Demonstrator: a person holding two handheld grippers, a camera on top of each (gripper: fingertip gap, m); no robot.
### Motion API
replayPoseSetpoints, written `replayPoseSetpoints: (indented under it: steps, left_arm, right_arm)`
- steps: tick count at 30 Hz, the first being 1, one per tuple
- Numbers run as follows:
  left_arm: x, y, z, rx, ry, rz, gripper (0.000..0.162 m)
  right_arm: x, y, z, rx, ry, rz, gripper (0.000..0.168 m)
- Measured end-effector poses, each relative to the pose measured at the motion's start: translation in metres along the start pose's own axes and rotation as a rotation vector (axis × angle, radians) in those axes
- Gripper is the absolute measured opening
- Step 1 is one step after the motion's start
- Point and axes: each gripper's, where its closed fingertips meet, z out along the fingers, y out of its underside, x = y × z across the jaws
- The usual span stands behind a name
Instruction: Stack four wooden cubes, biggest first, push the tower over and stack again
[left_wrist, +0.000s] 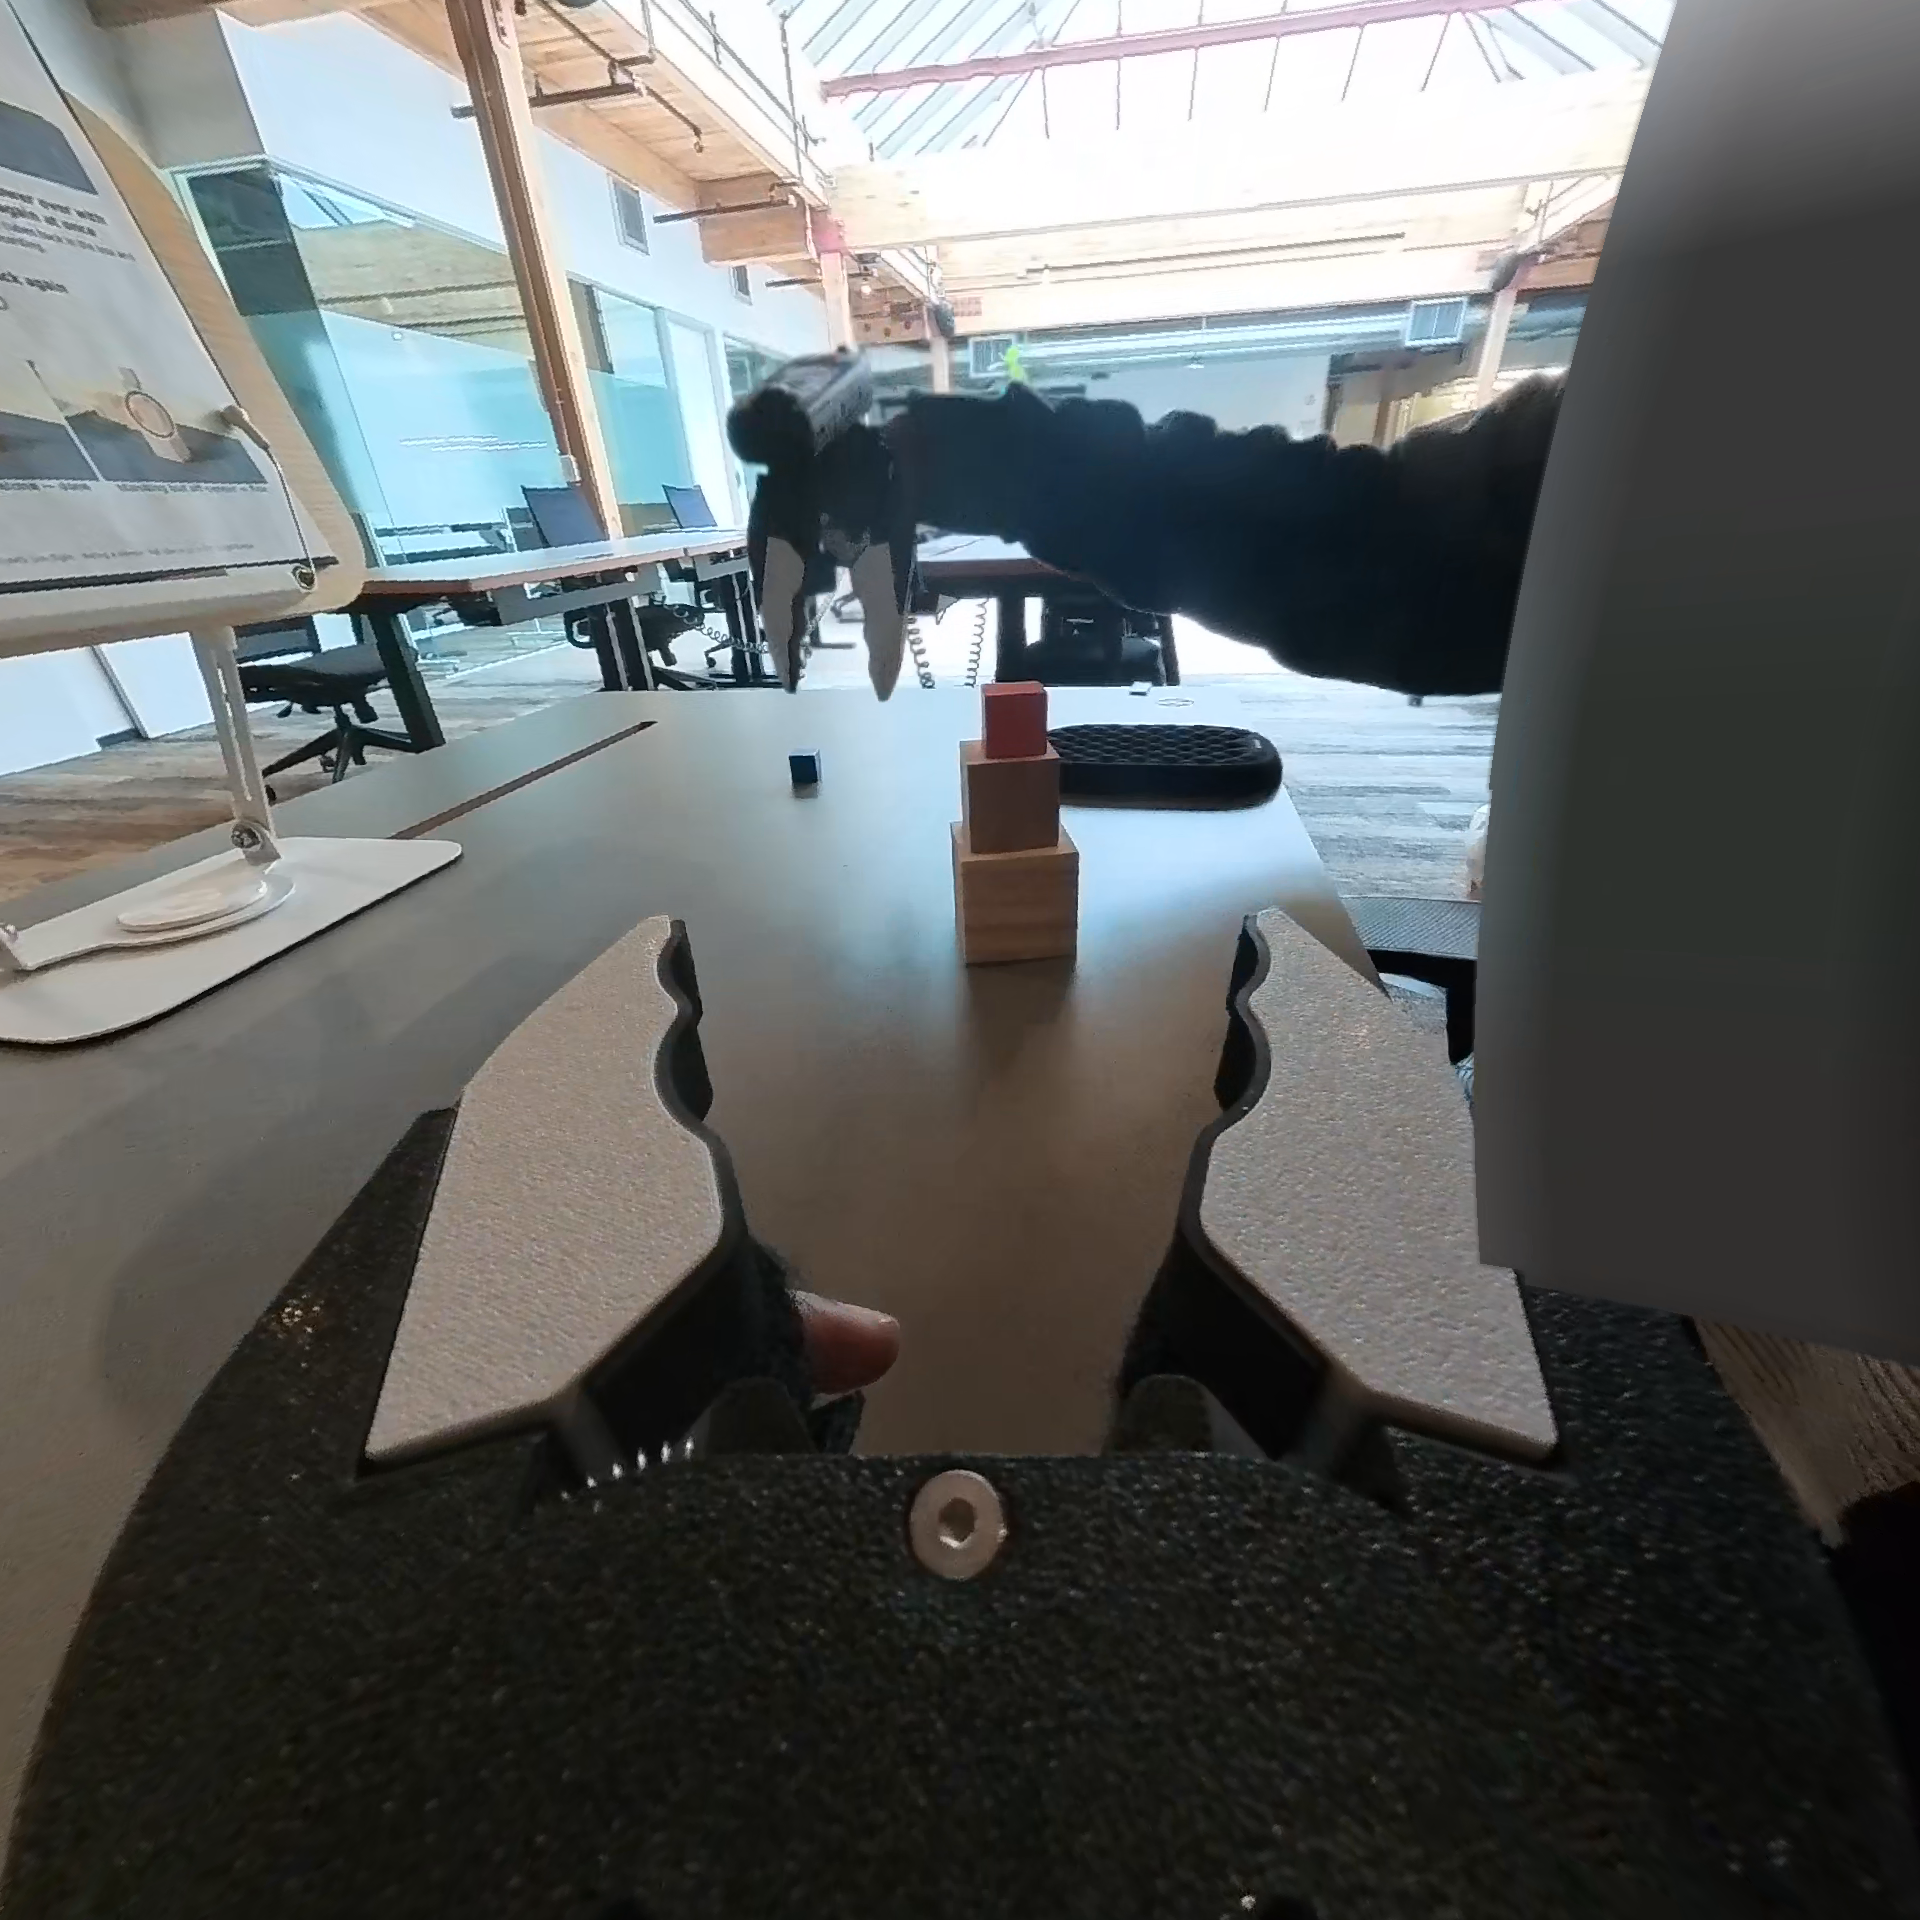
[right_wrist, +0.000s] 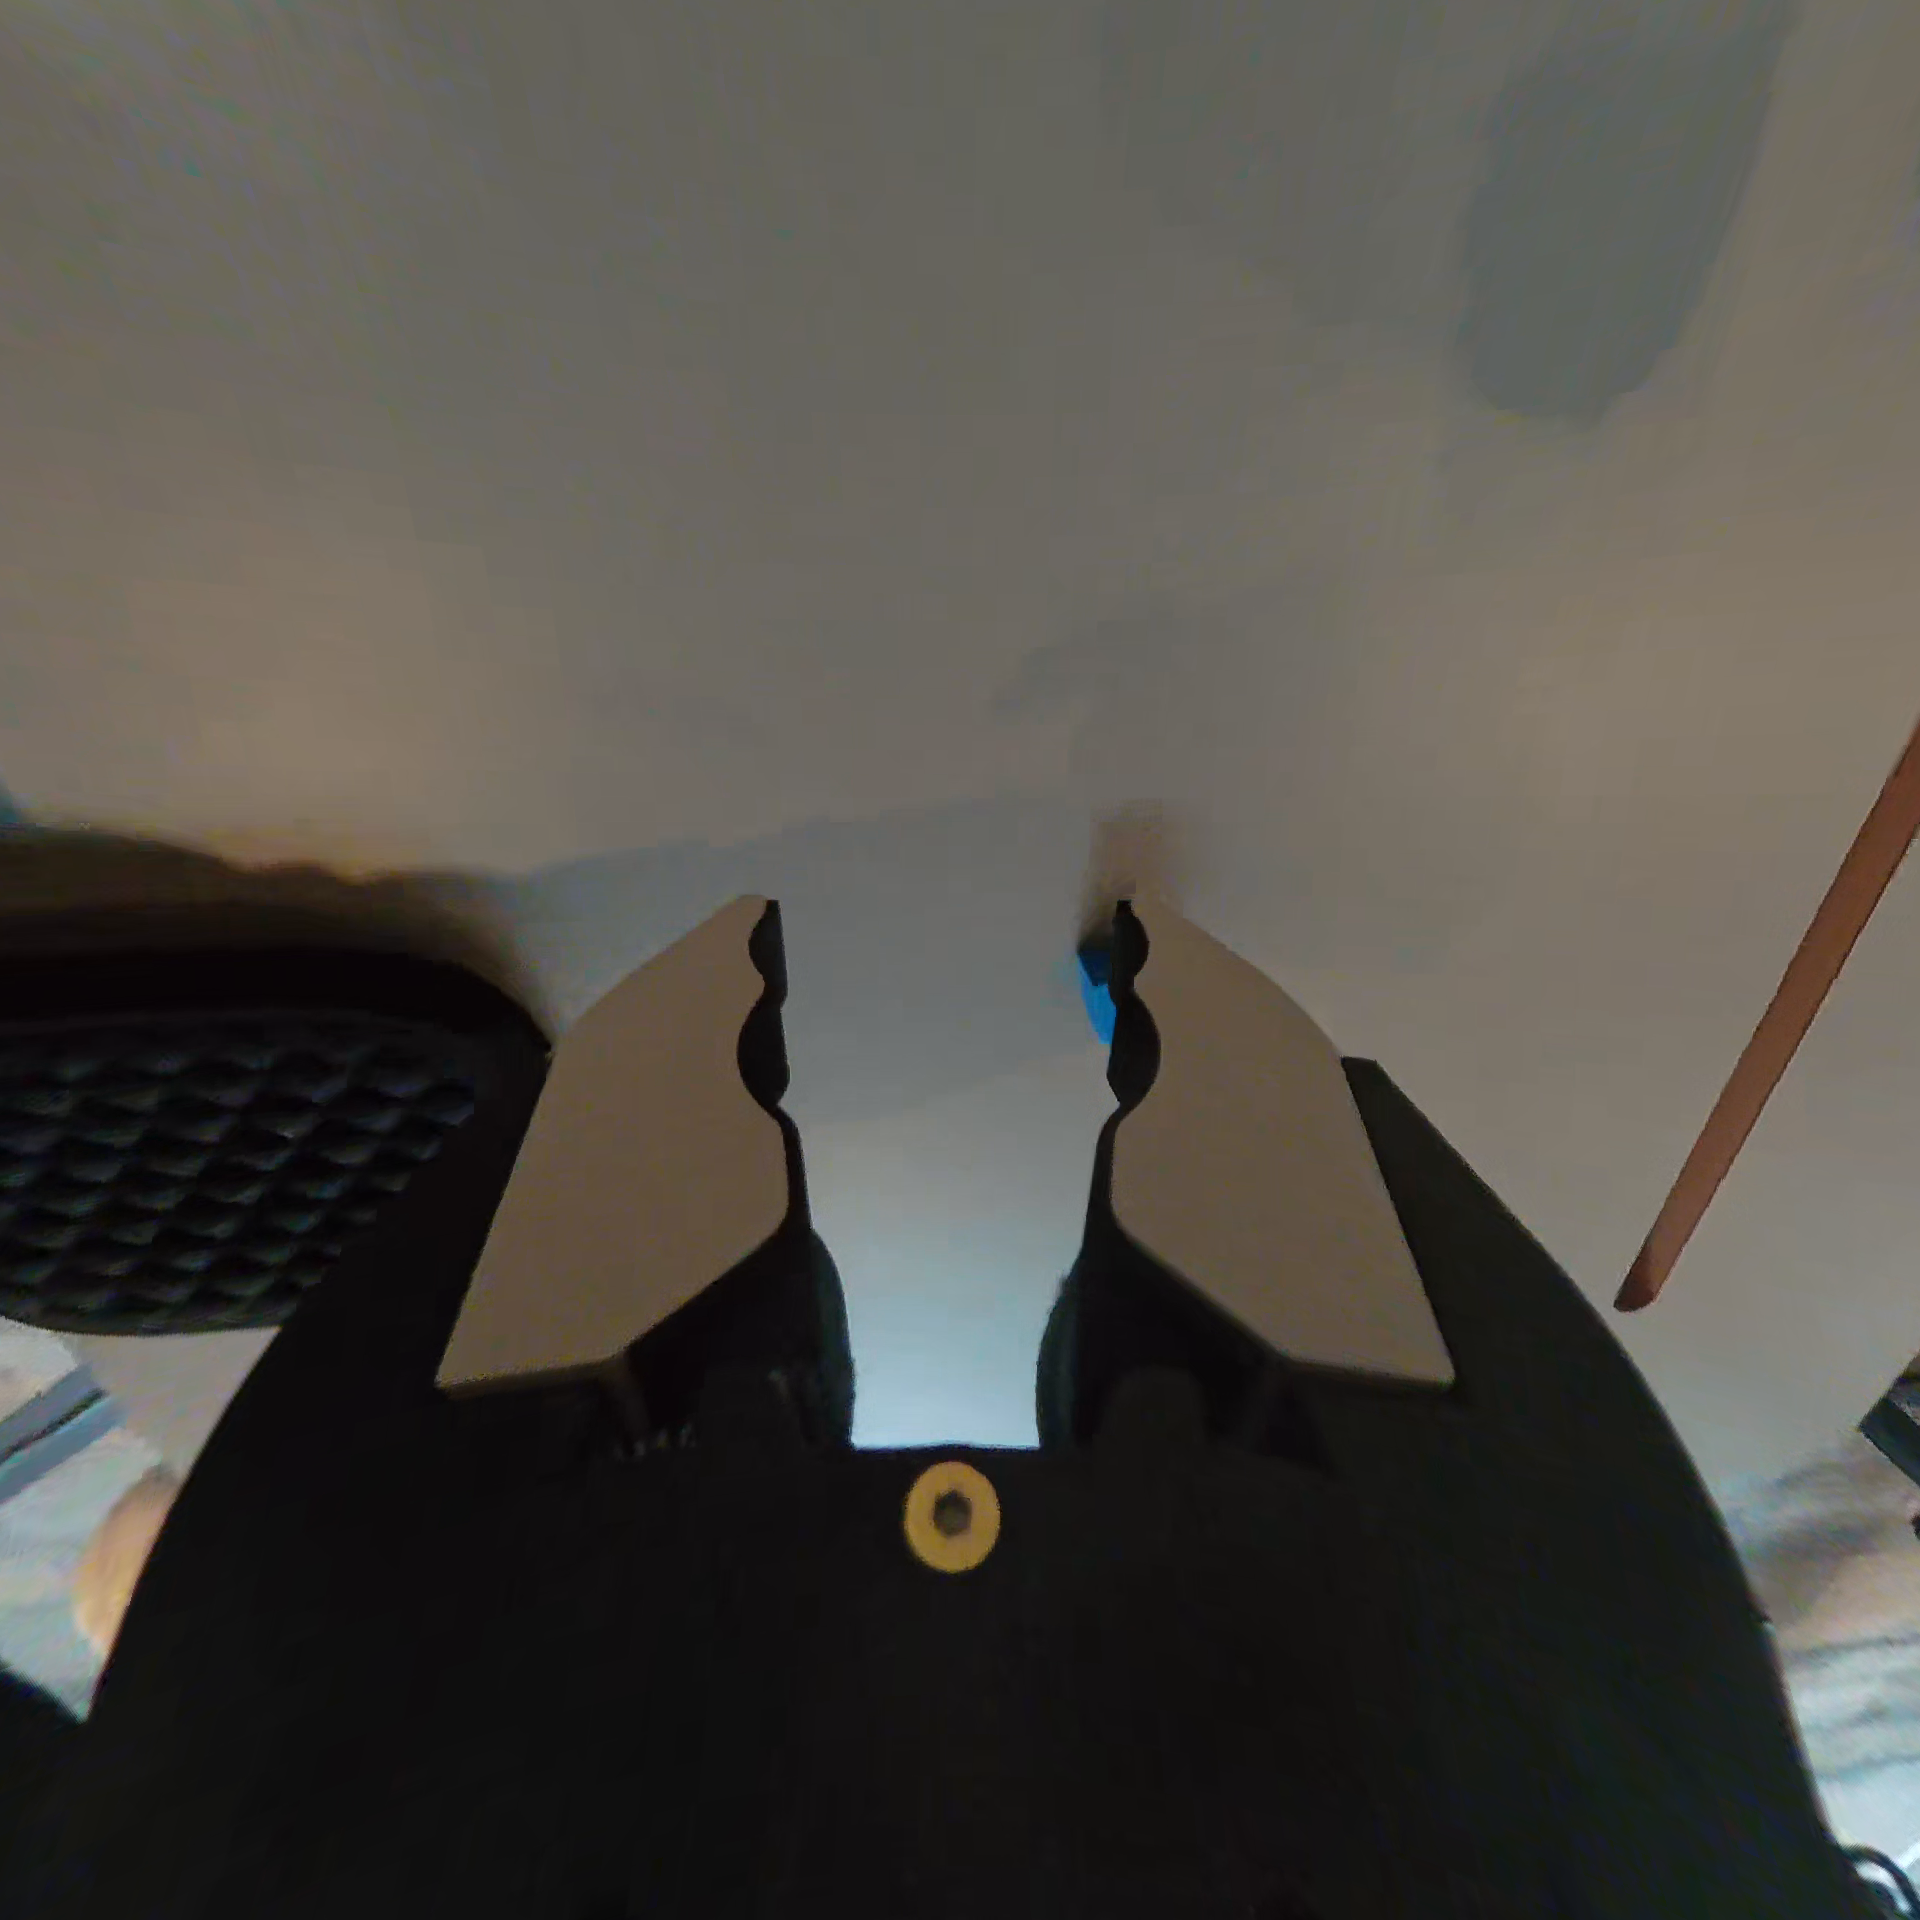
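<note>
Cubes (left_wrist: 1013, 831) stand three high on the table (left_wrist: 623, 1039), blue cube (left_wrist: 803, 767) apart beneath the spread right gripper (left_wrist: 837, 691); left gripper (left_wrist: 966, 997) gapes empty.

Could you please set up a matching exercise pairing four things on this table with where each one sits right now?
Things:
1. red cube
2. blue cube
3. largest pale cube
4. black honeycomb pad

Places:
A. bottom of the stack, resting on the table
B. alone on the table, left of the stack, below the right gripper
C. top of the three-cube stack
D. lying flat behind the stack, to its right

Pairs: 1-C, 2-B, 3-A, 4-D
</note>
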Motion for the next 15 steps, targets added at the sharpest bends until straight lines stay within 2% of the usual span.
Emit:
replayPoseSetpoints:
  steps: [8,15]
  left_arm:
    - [-0.001,0.0,0.0,0.002,0.001,-0.01,0.097]
    - [-0.001,0.0,-0.001,0.003,0.007,-0.019,0.097]
  right_arm:
    - [0.03,0.038,0.033,-0.049,-0.007,-0.039,0.052]
    - [0.044,0.053,0.055,-0.065,-0.014,-0.042,0.046]
